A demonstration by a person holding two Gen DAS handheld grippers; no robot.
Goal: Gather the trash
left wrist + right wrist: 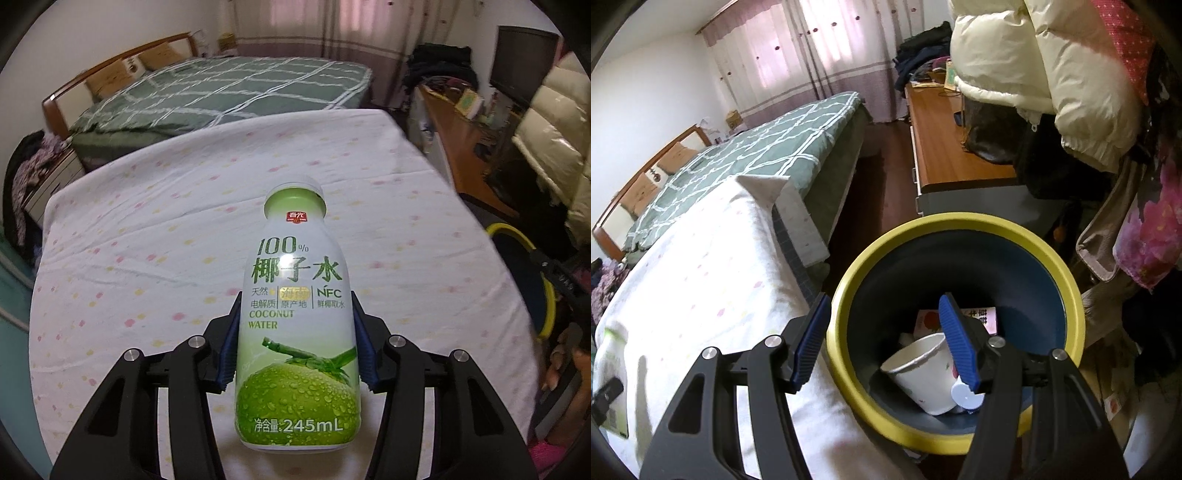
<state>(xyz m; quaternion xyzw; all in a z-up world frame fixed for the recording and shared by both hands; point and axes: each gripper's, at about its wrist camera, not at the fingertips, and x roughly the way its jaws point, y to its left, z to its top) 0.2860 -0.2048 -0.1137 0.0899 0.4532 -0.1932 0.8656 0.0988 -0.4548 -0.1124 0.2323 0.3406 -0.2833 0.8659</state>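
Left claw (295,343) has its blue pads pressed against both sides of a coconut water bottle (297,325), clamped around the lower half of the body. Bottle stands upright between the fingers, cap on, cap end pointing away toward the far side of the table; its base sits nearest the camera. Whether the base touches the cloth or hangs just clear, cannot tell from this angle.

Right claw (882,339) stands apart, nothing between the pads. Its left finger hangs outside the yellow rim of the bin, the right finger over the bin's mouth.

Setting: table under a white cloth with small pink and yellow spots (166,221). Bin (1071,295), dark inside with a yellow rim, sits off the right edge of the table, lower than the tabletop. Inside it: a paper cup (923,373) lying tilted, a small carton (982,317) behind it, and a white round lid (966,397) near the right finger.

Step in hand, by my reading: pick-up done, carry stage. Bottle is gripped and needs taking to the bin.

Next move calls for: bring the bottle rightward across the table, past the right edge, until it is over the bin's mouth, then let the pads part. Grip is low on a smooth, glossy body, so keep it upright while moving; a tilt could let it slide. Right claw hangs over the opening and may need to give way.
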